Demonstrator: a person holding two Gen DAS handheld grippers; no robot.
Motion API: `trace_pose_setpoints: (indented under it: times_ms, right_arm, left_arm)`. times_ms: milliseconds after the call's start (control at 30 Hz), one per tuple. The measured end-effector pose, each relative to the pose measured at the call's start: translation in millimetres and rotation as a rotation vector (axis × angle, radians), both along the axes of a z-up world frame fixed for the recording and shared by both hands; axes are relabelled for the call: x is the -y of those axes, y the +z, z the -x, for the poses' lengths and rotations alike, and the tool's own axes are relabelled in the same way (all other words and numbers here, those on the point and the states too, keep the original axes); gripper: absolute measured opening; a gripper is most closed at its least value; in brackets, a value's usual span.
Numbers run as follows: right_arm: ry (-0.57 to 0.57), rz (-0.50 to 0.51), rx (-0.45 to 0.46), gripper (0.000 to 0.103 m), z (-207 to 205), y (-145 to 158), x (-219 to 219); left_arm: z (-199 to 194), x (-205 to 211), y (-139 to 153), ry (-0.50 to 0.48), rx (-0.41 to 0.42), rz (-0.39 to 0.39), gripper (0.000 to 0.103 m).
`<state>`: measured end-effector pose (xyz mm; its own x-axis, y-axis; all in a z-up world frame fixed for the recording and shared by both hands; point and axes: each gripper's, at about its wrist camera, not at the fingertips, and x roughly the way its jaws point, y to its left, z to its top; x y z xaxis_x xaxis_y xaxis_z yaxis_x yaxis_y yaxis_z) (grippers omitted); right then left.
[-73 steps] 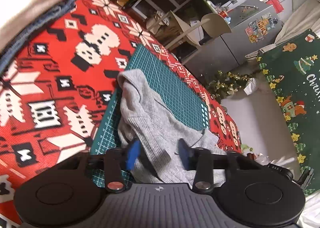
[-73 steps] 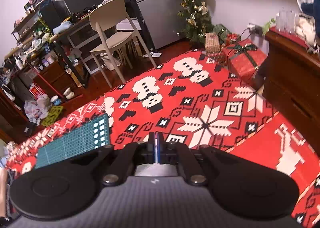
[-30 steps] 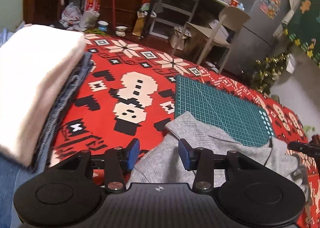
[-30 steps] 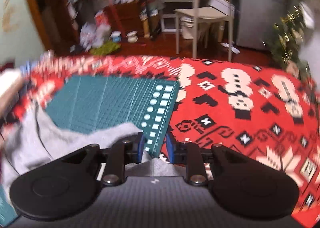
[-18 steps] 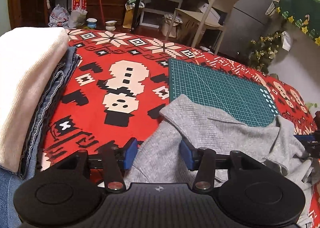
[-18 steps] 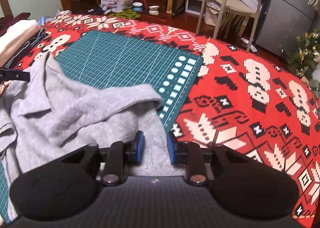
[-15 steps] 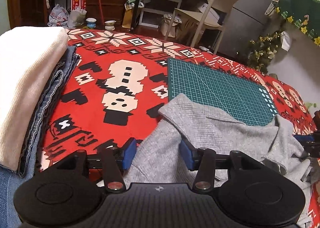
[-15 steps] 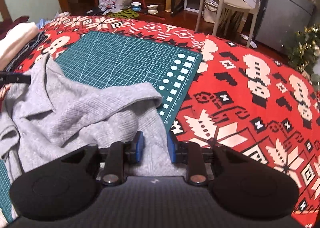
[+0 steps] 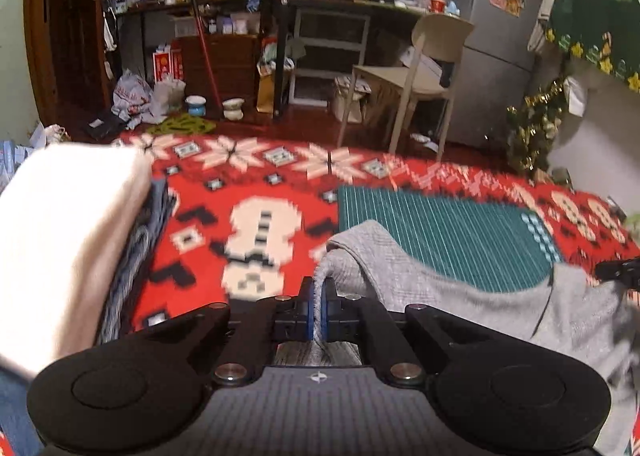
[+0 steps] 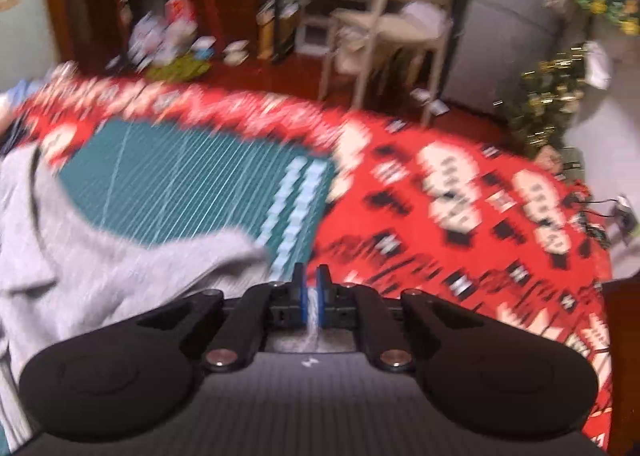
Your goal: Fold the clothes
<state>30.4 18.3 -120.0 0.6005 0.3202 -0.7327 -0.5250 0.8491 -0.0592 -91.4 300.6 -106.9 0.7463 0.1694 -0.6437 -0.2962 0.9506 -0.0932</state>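
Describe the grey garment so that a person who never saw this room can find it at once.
Find the red patterned blanket, then the green gridded cutting mat lying on it. The grey ribbed knit garment lies crumpled over the mat's near edge, pinched by the left gripper and right gripper. Unlike the folded white and blue clothes stacked at the left, it is unfolded.

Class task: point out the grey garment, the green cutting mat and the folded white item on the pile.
grey garment (image 9: 460, 288): left wrist view, middle of the cloth.
green cutting mat (image 9: 452, 228): left wrist view, bare gridded surface.
folded white item (image 9: 64, 223): left wrist view, top face.
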Motion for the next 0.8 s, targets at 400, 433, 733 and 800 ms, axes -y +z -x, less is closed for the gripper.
trace_pose_setpoints:
  times_ms: [400,433,733,800]
  right_arm:
    - [-0.258,-0.109,0.181,0.004,-74,25,40]
    - [-0.284,-0.114,0.189,0.004,-81,24,45]
    - [-0.342,-0.068,0.17,0.006,-114,-10,63]
    - [-0.337,-0.061,0.15,0.009,-114,-17,61]
  left_arm:
    - [-116,18,30,-0.133,0.045,-0.067,0.003]
    - [-129,22,32,-0.146,0.047,-0.079,0.003]
    - [-199,54,-2,-0.2,-0.099,-0.187,0.013]
    - [-199,55,-11,-0.188,-0.134,-0.181,0.032]
